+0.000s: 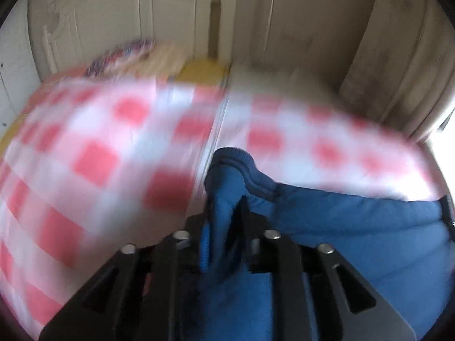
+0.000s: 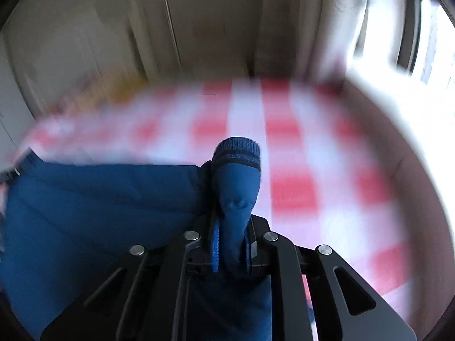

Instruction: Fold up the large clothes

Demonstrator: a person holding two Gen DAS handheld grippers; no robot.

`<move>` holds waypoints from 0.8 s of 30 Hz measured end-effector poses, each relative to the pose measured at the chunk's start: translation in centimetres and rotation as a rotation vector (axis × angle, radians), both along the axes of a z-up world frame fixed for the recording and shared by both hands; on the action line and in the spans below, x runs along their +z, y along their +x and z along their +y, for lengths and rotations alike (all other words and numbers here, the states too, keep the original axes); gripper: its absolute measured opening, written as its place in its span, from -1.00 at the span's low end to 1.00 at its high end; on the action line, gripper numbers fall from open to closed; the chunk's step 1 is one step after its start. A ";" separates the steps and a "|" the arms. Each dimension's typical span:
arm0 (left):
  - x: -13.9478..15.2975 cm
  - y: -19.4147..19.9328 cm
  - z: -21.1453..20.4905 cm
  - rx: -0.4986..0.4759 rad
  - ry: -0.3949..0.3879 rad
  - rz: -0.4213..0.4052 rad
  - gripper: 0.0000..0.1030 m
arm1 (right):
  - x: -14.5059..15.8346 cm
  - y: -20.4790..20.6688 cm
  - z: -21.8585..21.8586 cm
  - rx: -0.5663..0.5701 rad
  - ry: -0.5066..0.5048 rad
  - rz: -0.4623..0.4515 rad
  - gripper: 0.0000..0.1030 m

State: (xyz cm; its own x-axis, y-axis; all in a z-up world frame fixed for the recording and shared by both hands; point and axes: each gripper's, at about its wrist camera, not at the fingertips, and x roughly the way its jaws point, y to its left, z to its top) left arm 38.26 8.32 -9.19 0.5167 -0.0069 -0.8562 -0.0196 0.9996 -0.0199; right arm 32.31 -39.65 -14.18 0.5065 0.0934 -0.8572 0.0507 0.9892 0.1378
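Observation:
A blue garment with a ribbed knit hem is held up between both grippers above a red-and-white checked cloth. In the left wrist view my left gripper (image 1: 224,221) is shut on a bunched corner of the blue garment (image 1: 355,227), which stretches away to the right. In the right wrist view my right gripper (image 2: 231,227) is shut on another ribbed corner of the blue garment (image 2: 99,199), which stretches away to the left. The background is blurred by motion.
The checked cloth (image 1: 99,147) covers a wide surface below and also shows in the right wrist view (image 2: 298,156). Colourful items (image 1: 128,54) lie at its far left edge. Pale cupboard doors (image 1: 256,22) stand behind. A bright window (image 2: 421,28) is at right.

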 end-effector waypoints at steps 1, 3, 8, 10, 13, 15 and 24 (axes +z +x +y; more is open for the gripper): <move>-1.0 0.2 0.2 0.013 -0.017 0.023 -0.48 | -0.5 -0.5 -0.3 -0.022 0.034 -0.036 -0.66; -0.2 -0.1 0.9 0.041 -0.027 -0.022 -0.44 | -0.4 -0.7 -0.9 -0.040 0.052 -0.049 -0.66; -0.3 -0.4 1.6 0.070 -0.038 -0.049 -0.42 | -0.8 -0.6 -1.9 -0.056 0.106 -0.053 -0.63; -0.2 -0.7 1.4 0.079 -0.010 -0.071 -0.42 | -1.1 -0.8 -2.3 -0.058 0.117 -0.055 -0.61; 0.0 -0.6 1.5 0.098 0.010 -0.069 -0.22 | -0.8 -0.7 -2.2 -0.061 0.125 -0.052 -0.59; 0.2 -0.9 1.6 0.121 0.011 -0.070 -0.05 | -0.5 -0.8 -2.1 -0.057 0.133 -0.049 -0.55; 3.7 -2.9 4.9 0.114 -0.160 -0.110 0.57 | 3.4 -4.4 -4.5 -0.005 0.360 -0.096 0.76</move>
